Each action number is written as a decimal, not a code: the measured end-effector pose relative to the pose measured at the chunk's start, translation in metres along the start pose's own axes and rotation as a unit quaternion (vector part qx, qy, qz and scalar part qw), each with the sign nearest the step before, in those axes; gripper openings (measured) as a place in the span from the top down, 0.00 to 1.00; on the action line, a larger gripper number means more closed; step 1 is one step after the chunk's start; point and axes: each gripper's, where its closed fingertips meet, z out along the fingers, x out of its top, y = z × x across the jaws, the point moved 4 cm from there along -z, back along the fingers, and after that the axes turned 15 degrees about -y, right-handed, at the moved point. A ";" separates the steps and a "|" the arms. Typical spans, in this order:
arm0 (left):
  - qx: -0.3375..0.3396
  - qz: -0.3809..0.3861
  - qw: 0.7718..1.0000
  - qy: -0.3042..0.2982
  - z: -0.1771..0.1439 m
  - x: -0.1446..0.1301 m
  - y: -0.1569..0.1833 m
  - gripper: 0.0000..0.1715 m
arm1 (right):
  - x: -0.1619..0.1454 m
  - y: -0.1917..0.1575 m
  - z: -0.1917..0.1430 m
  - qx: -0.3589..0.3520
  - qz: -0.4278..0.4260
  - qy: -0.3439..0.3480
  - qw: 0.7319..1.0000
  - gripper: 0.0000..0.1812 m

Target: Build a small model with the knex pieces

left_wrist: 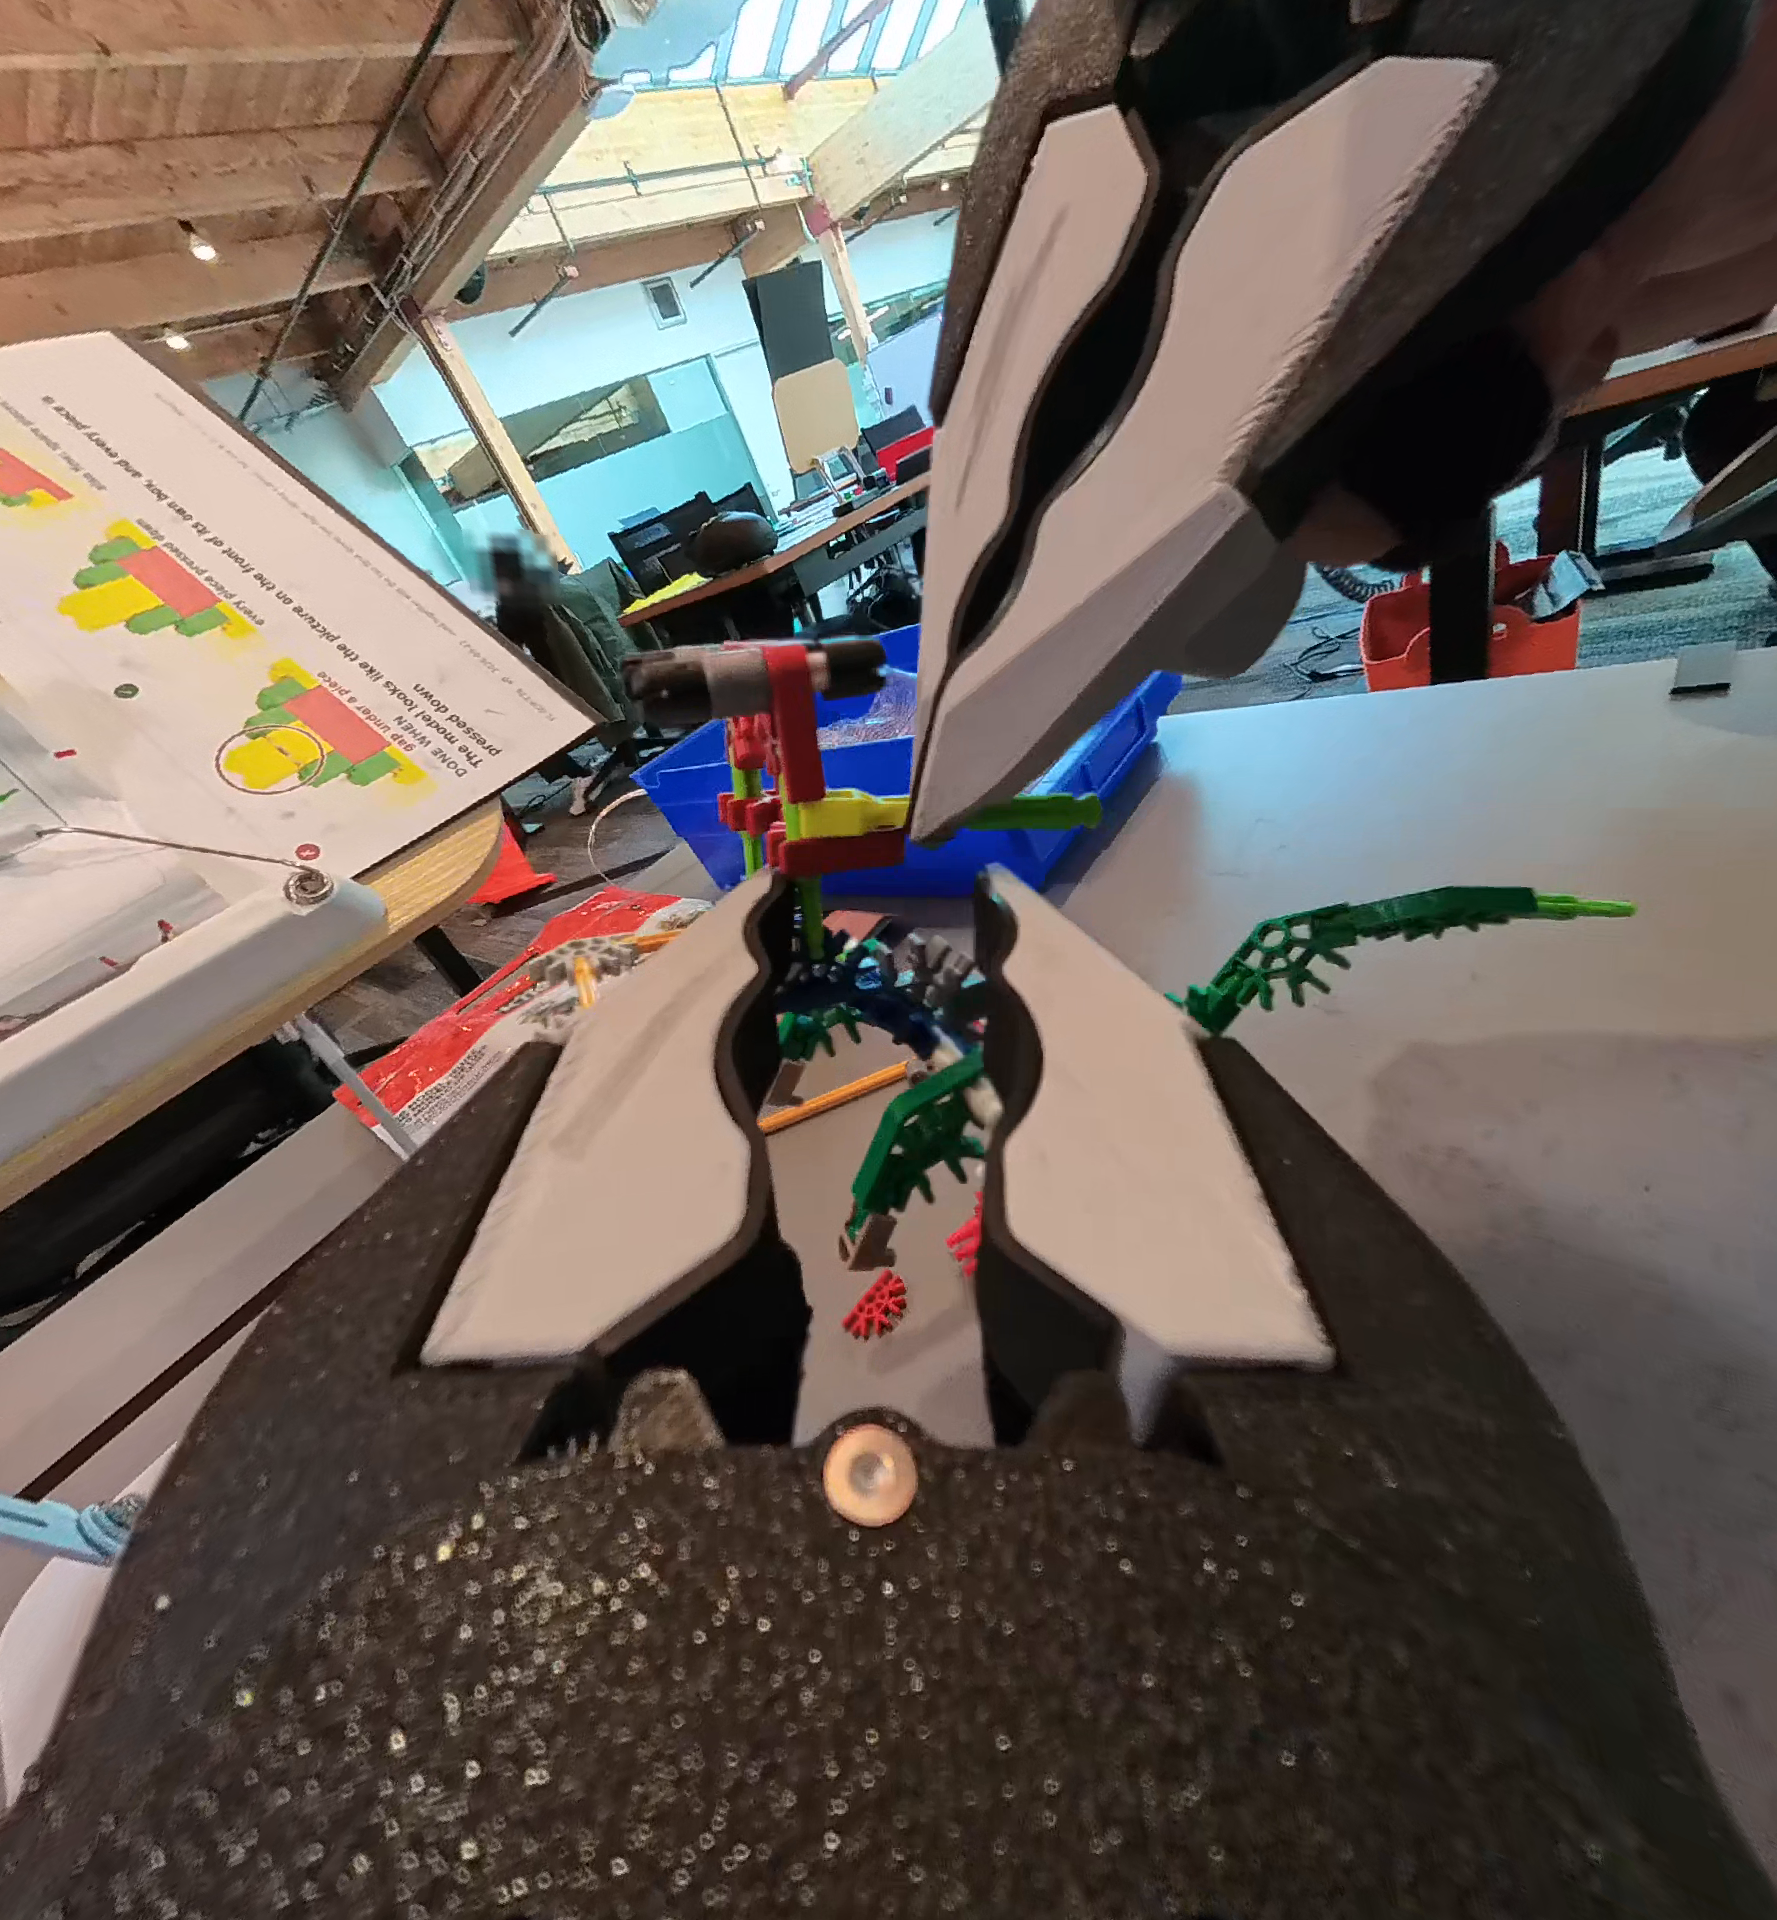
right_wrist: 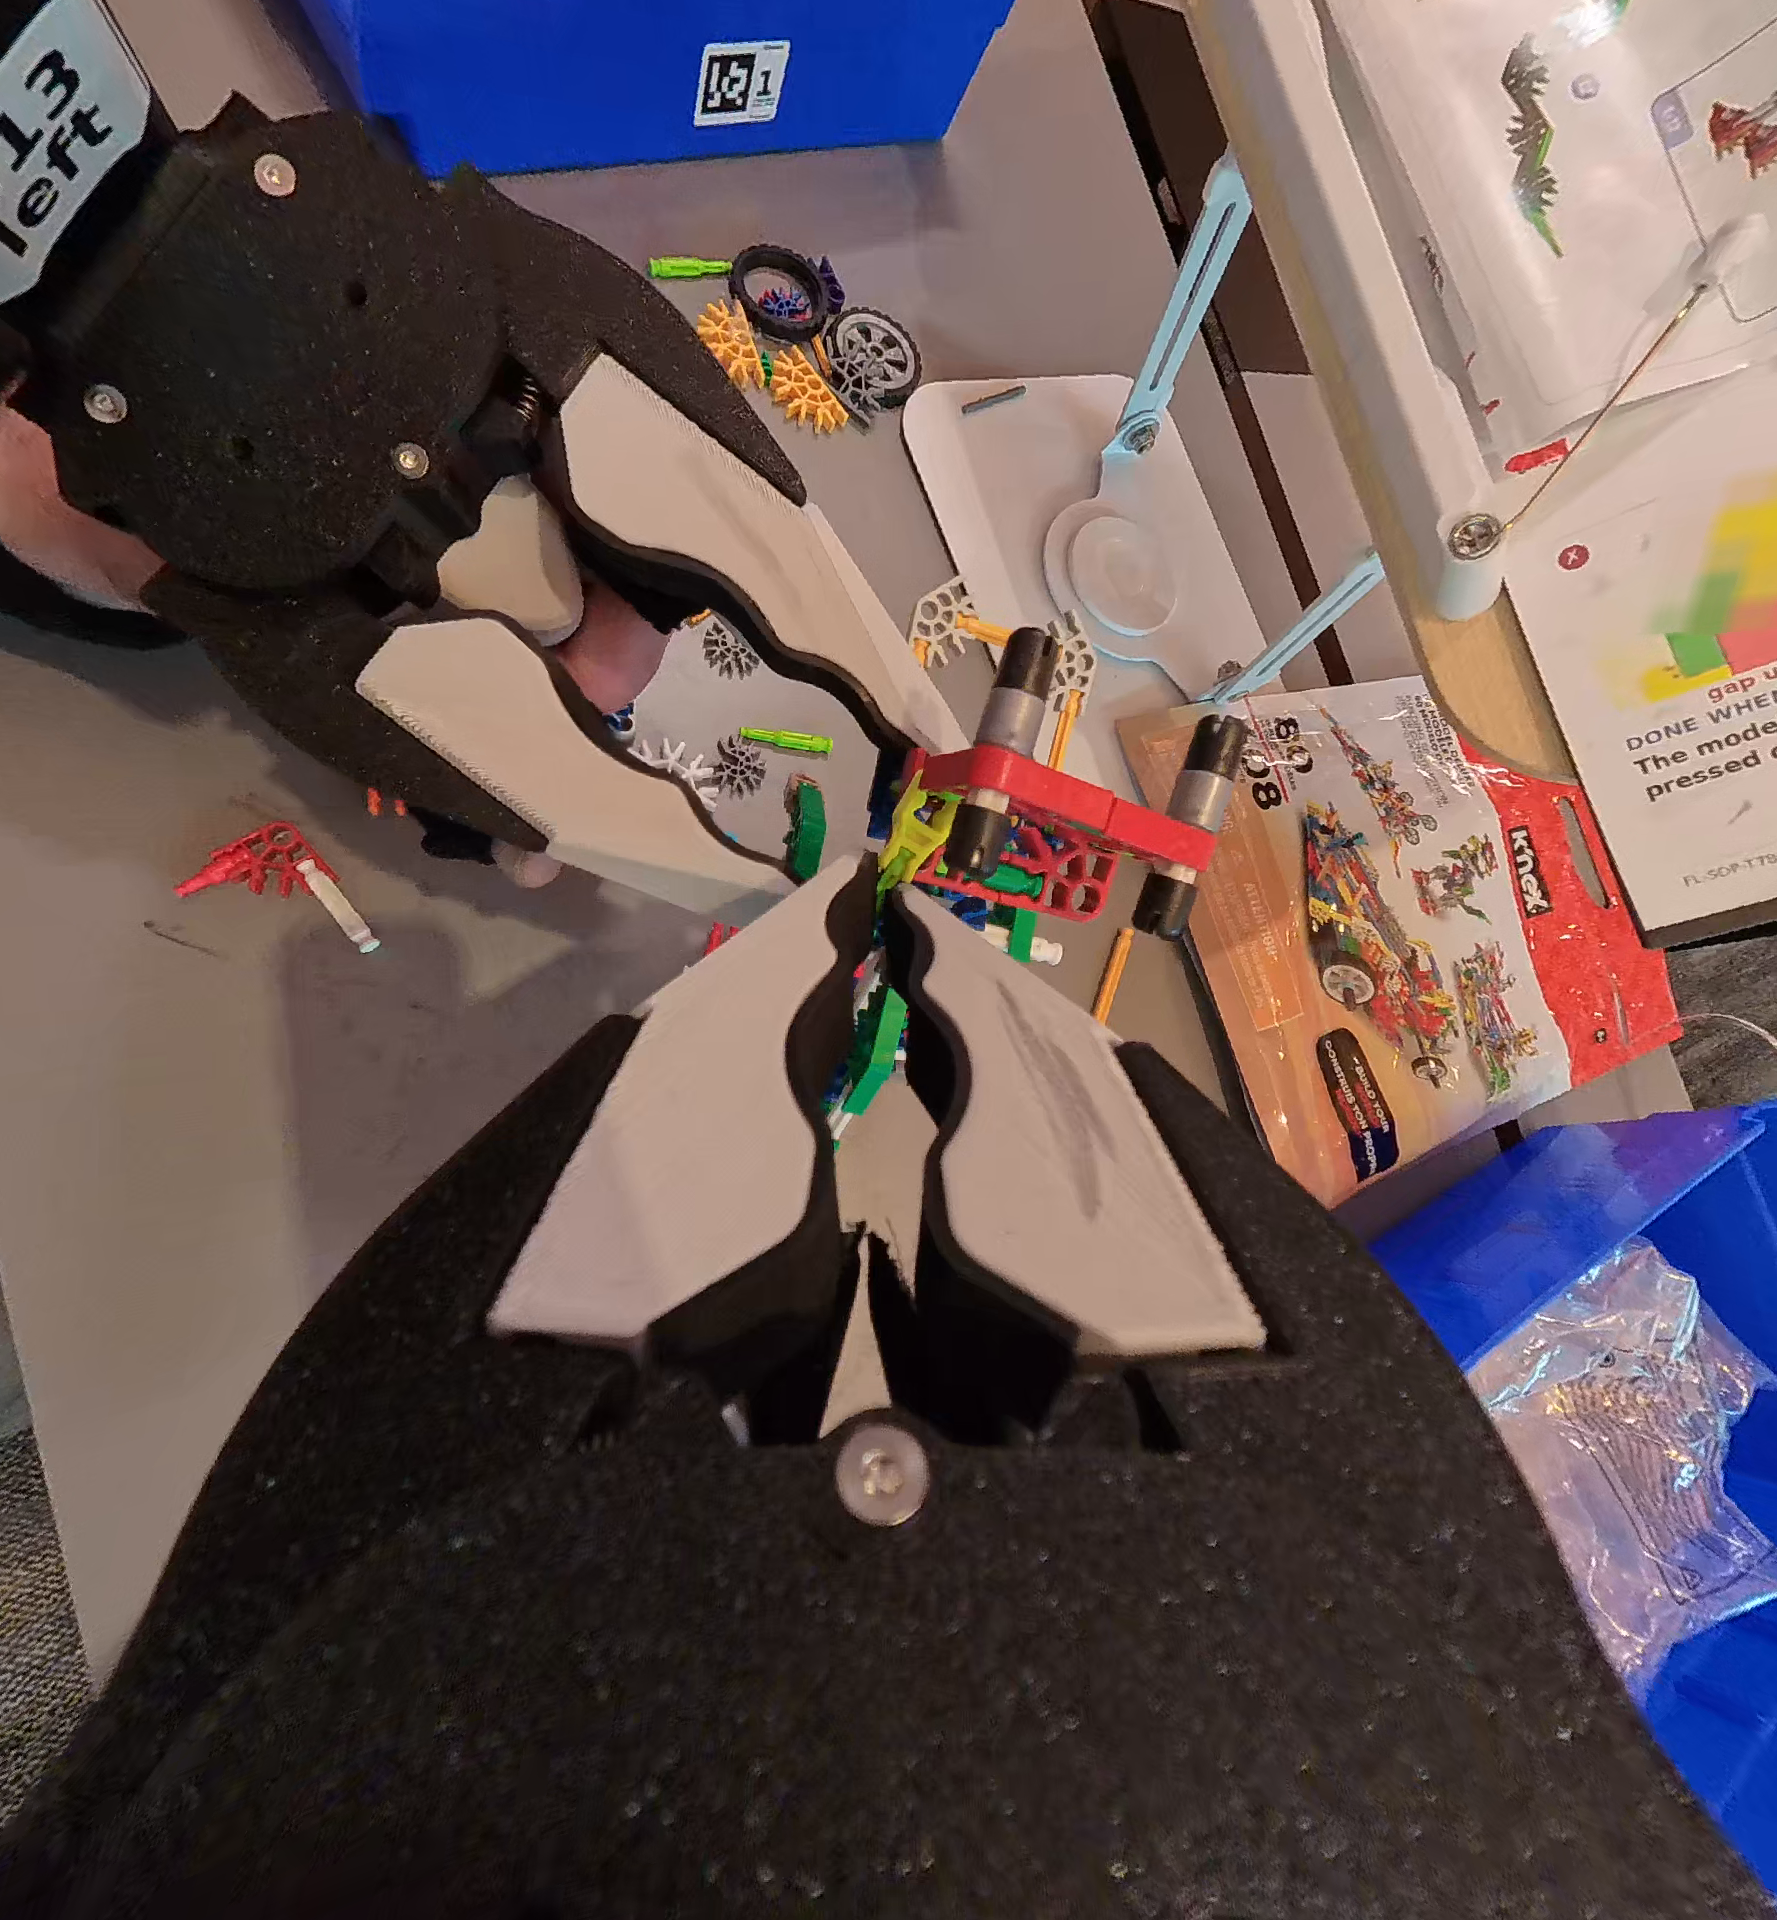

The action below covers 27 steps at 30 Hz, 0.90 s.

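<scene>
Rod-and-connector model (right_wrist: 1019, 831) on table (right_wrist: 136, 1039) between both grippers' tips; parts bag (right_wrist: 1383, 935) right of model; wheels (right_wrist: 832, 322) behind; bin (right_wrist: 1694, 1351) near right.

Both grippers share speckled black foam-textured bodies, pale grey wavy-edged fingers (right_wrist: 1050, 1122) with black liners, and silver screws (right_wrist: 881, 1473); the left gripper (right_wrist: 832, 800), upper left, bears a white label.
</scene>
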 end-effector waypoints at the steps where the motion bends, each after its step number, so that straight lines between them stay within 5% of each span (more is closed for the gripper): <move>1: 0.001 -0.002 1.000 0.001 0.000 0.000 0.000 0.81 | 0.000 0.000 0.000 0.001 0.001 0.000 1.000 1.00; 11: 0.022 -0.012 1.000 0.003 0.004 0.006 0.002 0.66 | 0.007 0.003 0.003 -0.001 -0.004 0.000 1.000 1.00; 27: 0.058 -0.054 0.997 -0.013 0.007 0.001 -0.010 0.81 | 0.013 0.004 0.009 0.000 0.003 0.000 1.000 1.00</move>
